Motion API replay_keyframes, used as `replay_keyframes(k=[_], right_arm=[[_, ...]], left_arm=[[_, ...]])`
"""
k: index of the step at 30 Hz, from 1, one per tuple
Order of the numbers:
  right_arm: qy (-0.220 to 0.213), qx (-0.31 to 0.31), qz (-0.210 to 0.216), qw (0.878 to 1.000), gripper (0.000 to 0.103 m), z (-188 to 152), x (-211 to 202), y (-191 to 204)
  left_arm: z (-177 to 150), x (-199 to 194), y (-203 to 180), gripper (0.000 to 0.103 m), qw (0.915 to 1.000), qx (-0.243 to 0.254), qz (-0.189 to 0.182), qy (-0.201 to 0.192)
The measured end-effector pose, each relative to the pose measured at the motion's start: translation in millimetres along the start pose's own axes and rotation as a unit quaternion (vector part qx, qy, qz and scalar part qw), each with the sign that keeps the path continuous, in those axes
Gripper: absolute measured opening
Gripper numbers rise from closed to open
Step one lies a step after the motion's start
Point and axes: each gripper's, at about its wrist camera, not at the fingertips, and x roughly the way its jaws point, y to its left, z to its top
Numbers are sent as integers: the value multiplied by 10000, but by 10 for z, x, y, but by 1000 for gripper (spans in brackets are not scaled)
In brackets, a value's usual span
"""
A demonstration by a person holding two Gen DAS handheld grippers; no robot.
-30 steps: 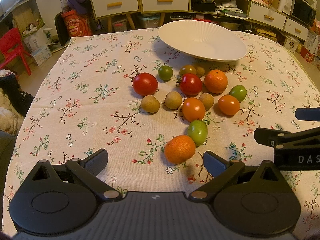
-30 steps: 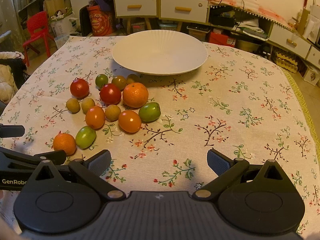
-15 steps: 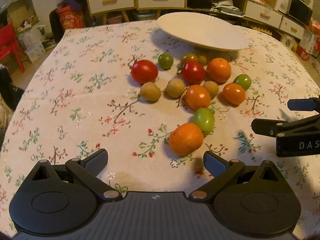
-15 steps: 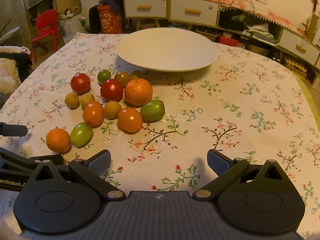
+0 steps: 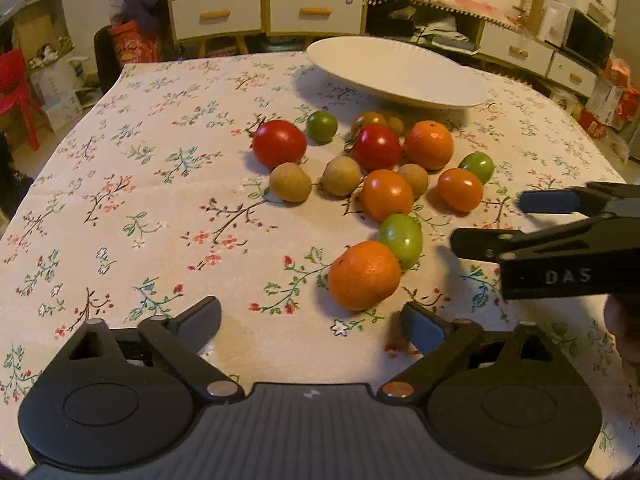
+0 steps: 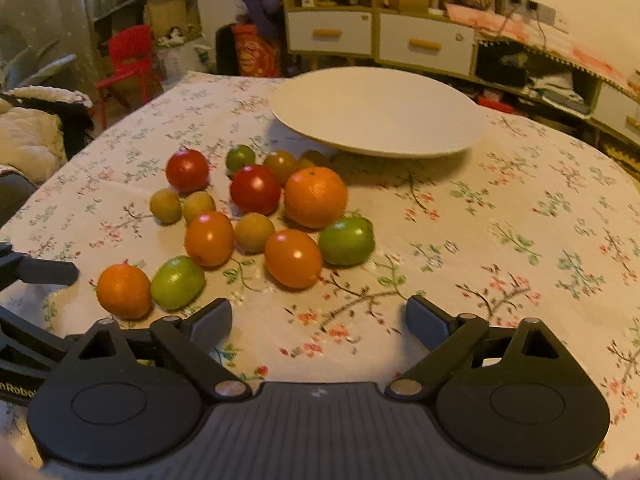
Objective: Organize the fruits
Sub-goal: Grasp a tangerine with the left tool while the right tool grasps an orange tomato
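Hovering spread left gripper [image 5: 310, 320] near an orange [image 5: 364, 275], right gripper [image 6: 319, 320] spread, white plate [image 6: 472, 136] at tablecloth's far edge, perhaps empty.

Plate [image 5: 400, 76] sits at far side of table [image 5: 140, 200], w/ cabinet drawers [image 5: 264, 16] behind it. Fruit cluster lies just in front of plate, left of centre in right wrist view. Nearest the left gripper [image 5: 312, 324]: a mandarin [image 5: 364, 275], touching a jujube [image 5: 401, 236] just behind it. Larger orange [image 6: 316, 197] at cluster's back right, tomato [image 6: 255, 189] just left of it. Right gripper [image 5: 520, 220] to right of cluster.
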Motion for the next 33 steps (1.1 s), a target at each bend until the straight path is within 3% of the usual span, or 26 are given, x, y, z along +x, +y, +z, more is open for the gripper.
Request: replay_keyframes(k=[8,13,15,22,33], right_arm=[[-195,-51,261,9995,68,34,9,2],[-236,-58,390,9989,45,53,17,12],[-239,-73,402,9989,41,60,28,21],[-276,-54,388,9989,36,63,37,21],[-342,-37,333,9989,31,85,56,30]], left_arm=[[26,-12,4,58,9994,10,-249,-224],[30,-12,-33,41,9987,124,-400,-278],[31,-10,-46,37,9984,154,-448,-294],[36,0,-26,27,9975,66,-615,-340],[29,-10,-8,25,9965,-121,-670,-483]])
